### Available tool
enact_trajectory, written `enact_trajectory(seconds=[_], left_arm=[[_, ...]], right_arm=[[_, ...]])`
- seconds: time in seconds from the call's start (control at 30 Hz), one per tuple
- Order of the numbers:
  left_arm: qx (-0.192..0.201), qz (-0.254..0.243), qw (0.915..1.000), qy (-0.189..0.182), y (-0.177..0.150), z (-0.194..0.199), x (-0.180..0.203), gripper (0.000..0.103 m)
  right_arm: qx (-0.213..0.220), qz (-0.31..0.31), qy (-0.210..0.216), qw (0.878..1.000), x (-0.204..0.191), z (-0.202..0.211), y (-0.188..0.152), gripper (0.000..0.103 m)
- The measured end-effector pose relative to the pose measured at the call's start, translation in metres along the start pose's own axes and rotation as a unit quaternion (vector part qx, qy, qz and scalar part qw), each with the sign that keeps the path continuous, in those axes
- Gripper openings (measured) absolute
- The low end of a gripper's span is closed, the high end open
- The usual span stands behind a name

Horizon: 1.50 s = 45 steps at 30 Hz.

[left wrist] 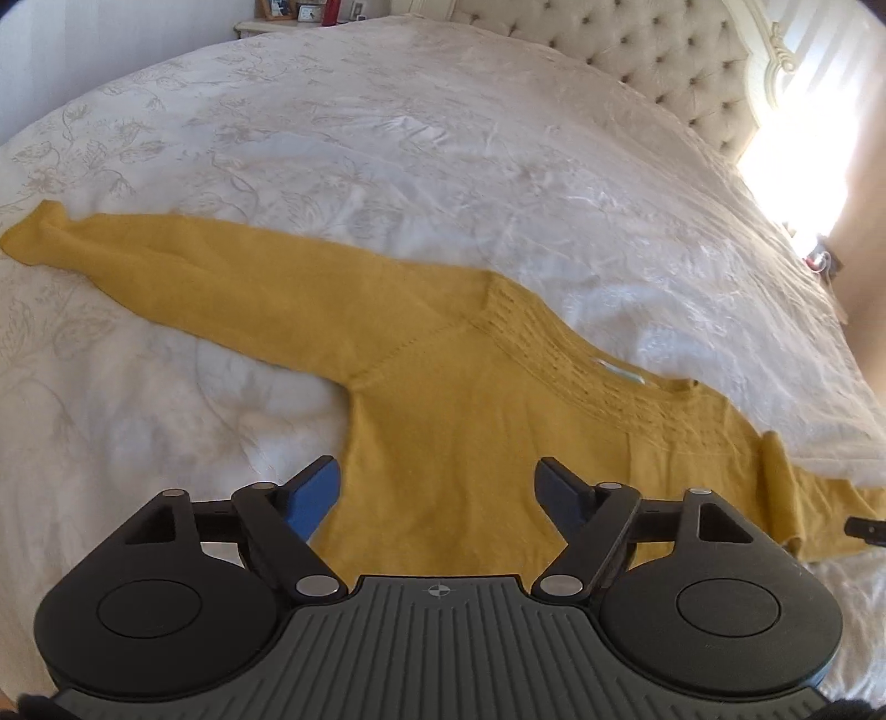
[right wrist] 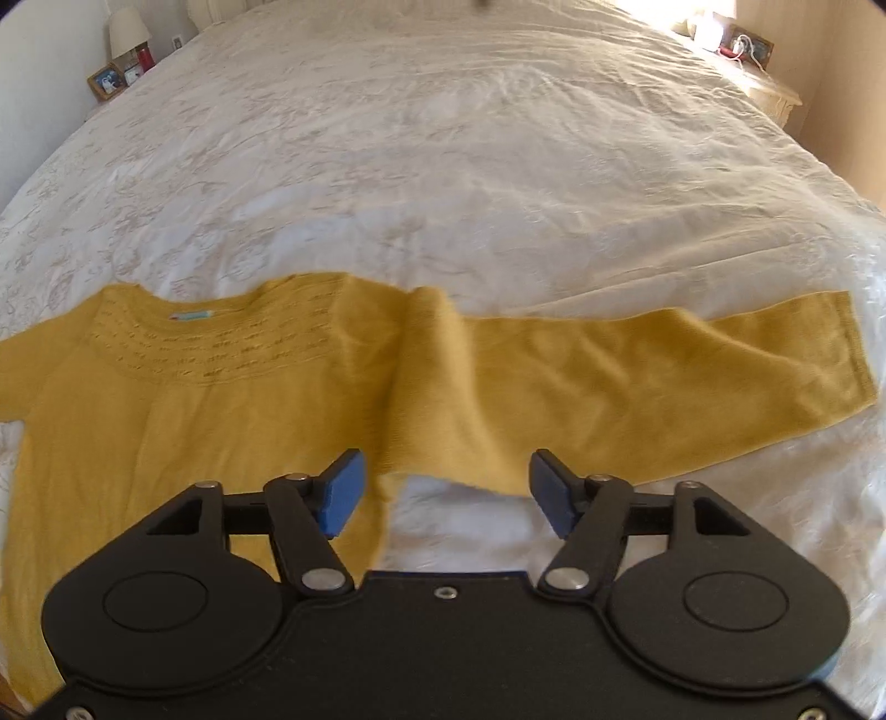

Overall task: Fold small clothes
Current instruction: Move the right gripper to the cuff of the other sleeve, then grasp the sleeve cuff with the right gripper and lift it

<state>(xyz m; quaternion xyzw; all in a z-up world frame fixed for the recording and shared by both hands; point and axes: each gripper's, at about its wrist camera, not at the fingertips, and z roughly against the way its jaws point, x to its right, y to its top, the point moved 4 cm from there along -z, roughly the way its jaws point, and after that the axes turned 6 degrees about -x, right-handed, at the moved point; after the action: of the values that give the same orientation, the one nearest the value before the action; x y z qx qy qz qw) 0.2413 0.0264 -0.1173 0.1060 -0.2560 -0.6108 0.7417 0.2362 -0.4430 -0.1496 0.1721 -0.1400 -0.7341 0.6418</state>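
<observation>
A mustard-yellow knit sweater (left wrist: 454,421) lies flat on the white bedspread (left wrist: 387,138), collar away from me, one sleeve (left wrist: 183,271) stretched out to the left. My left gripper (left wrist: 437,493) hovers open over the sweater's body near the left armpit, nothing between its blue pads. In the right wrist view the same sweater (right wrist: 183,410) shows its other sleeve (right wrist: 664,376) stretched to the right, with a fold at the shoulder. My right gripper (right wrist: 446,493) stands open above the right armpit, its jaws empty over the sleeve's lower edge.
The bedspread (right wrist: 443,166) reaches to a tufted headboard (left wrist: 664,50). A nightstand with a lamp and picture frames (right wrist: 119,66) stands at one side, another nightstand (right wrist: 758,77) with small items at the other. Bright sunlight falls at the right.
</observation>
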Motion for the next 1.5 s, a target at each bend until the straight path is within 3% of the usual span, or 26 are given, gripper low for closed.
enact_trajectory(seconds=[0.23, 0.4, 0.57, 0.67, 0.73, 0.83, 0.87, 0.9, 1.03, 1.2, 1.33, 1.5], left_arm=[[-0.003, -0.003, 1.0, 0.001, -0.018, 0.011, 0.036, 0.083], [-0.007, -0.006, 0.9997, 0.021, -0.024, 0.014, 0.043, 0.084], [-0.02, -0.011, 0.9992, 0.031, -0.028, 0.013, 0.045, 0.084], [-0.026, -0.018, 0.999, 0.033, -0.03, 0.013, 0.049, 0.084], [-0.031, -0.024, 0.9987, 0.032, -0.031, 0.012, 0.052, 0.084], [-0.035, -0.031, 0.9984, 0.031, -0.032, 0.01, 0.057, 0.084], [-0.037, -0.033, 0.9984, 0.029, -0.031, 0.009, 0.058, 0.084], [-0.037, -0.034, 0.9984, 0.028, -0.031, 0.008, 0.059, 0.084], [-0.036, -0.041, 0.9984, 0.017, -0.029, 0.005, 0.066, 0.084], [-0.033, -0.057, 0.9978, -0.001, -0.027, 0.002, 0.071, 0.084], [-0.046, -0.071, 0.9964, -0.013, -0.029, -0.005, 0.068, 0.084], [-0.052, -0.08, 0.9953, -0.021, -0.025, -0.006, 0.049, 0.084]], right_arm=[[0.031, -0.025, -0.06, 0.997, 0.105, 0.002, 0.025, 0.093], [0.026, -0.064, -0.103, 0.992, 0.172, -0.011, 0.036, 0.094], [0.008, -0.086, -0.109, 0.99, 0.203, -0.026, 0.034, 0.094], [-0.011, -0.089, -0.09, 0.992, 0.211, -0.036, 0.033, 0.093], [-0.029, -0.094, -0.078, 0.992, 0.213, -0.043, 0.032, 0.086], [-0.042, -0.091, -0.077, 0.992, 0.212, -0.046, 0.033, 0.058], [-0.042, -0.084, -0.067, 0.993, 0.21, -0.045, 0.035, 0.028], [-0.043, -0.078, -0.053, 0.995, 0.208, -0.043, 0.037, 0.016], [-0.047, -0.034, -0.081, 0.995, 0.208, -0.023, 0.044, 0.015], [-0.048, -0.078, -0.142, 0.986, 0.242, -0.001, 0.042, 0.015], [-0.038, -0.091, -0.139, 0.985, 0.23, 0.011, 0.044, 0.015], [0.009, -0.072, -0.071, 0.995, 0.162, 0.04, 0.069, 0.016]])
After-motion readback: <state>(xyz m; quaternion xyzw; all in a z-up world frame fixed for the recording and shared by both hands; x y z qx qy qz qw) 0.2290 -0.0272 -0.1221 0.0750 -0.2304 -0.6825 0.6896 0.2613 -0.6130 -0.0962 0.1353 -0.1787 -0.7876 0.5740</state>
